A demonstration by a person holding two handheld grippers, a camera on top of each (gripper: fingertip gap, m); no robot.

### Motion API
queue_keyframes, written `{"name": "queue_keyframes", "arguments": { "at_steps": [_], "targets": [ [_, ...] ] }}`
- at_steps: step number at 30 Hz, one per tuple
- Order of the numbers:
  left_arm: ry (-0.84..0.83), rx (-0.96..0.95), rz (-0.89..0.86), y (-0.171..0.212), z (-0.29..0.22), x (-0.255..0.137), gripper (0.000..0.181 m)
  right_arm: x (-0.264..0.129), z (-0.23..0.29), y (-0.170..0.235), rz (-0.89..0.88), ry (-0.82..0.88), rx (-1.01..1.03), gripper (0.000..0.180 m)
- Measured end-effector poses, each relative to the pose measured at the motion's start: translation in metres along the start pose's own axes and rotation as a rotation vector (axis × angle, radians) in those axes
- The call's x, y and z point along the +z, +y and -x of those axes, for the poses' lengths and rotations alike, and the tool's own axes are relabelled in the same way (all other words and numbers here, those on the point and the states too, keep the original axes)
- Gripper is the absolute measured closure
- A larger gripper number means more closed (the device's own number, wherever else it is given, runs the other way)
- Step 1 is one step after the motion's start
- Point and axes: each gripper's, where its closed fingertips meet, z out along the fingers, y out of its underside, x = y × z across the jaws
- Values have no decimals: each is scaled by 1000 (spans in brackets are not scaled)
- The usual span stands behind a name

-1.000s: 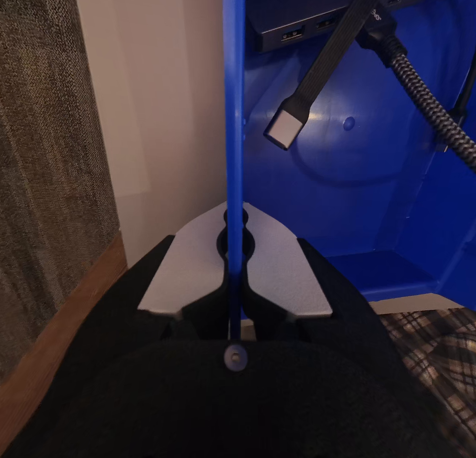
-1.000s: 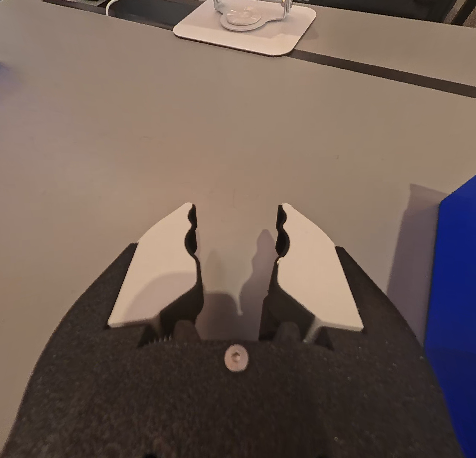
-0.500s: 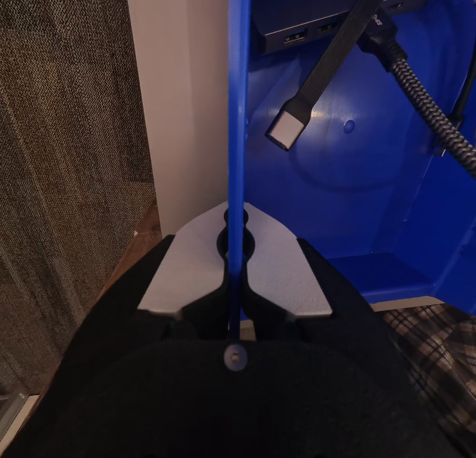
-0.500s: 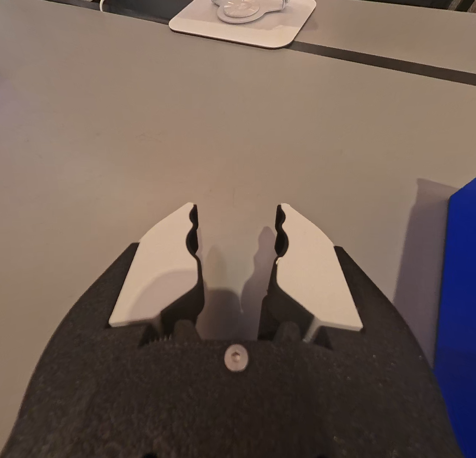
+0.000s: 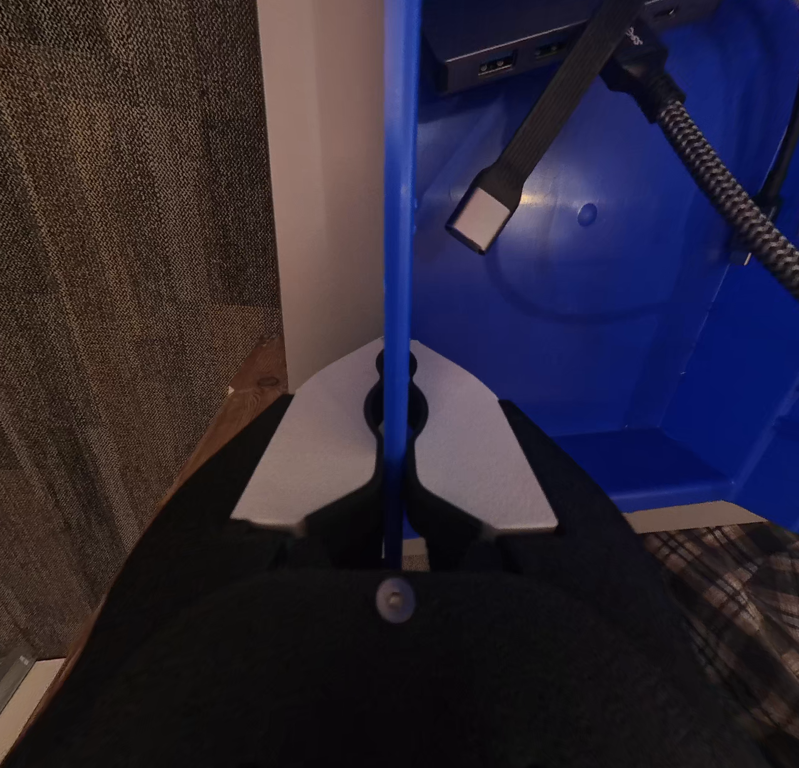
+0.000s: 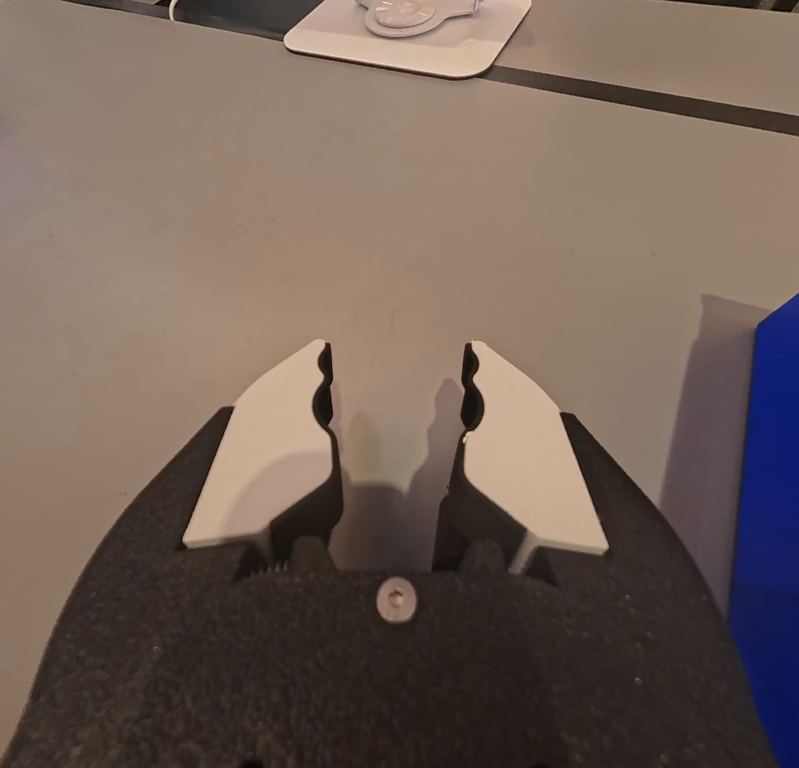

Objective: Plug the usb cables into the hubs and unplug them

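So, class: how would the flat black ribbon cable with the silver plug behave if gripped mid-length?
The flat black ribbon cable probably bends easily flatwise, being thin. Its silver plug likely swings, already hanging free.

L gripper (image 5: 395, 401) clamped, R gripper (image 6: 397, 384) agape

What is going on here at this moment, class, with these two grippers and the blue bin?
The left gripper is clamped on the wall of a blue bin. Inside lie a dark USB hub, a flat cable with a silver plug hanging loose, and a braided cable whose plug meets the hub. The right gripper hovers open and empty over the grey table.
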Motion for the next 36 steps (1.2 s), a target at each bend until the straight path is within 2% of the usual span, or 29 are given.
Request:
{"name": "queue_keyframes", "arguments": {
  "at_steps": [18, 21, 26, 31, 33, 36],
  "targets": [
    [-33, 50, -17, -10, 13, 0, 174, 3, 0, 2, 8, 2, 2, 123],
    [-134, 120, -63, -12, 20, -6, 164, 2, 3, 0, 2, -9, -4, 122],
    [-319, 190, -265, -29, 28, -47, 120, -4, 5, -6, -32, -17, -15, 121],
    [-412, 405, -567, -62, -19, -103, 95, -8, 4, -11, -57, -25, 0, 121],
    [-423, 530, -585, -67, -45, -104, 92, -9, 6, -12, -62, -29, -3, 121],
    [-479, 705, -506, -67, -68, -88, 91, -9, 7, -11, -58, -26, -16, 121]
  ]
}}
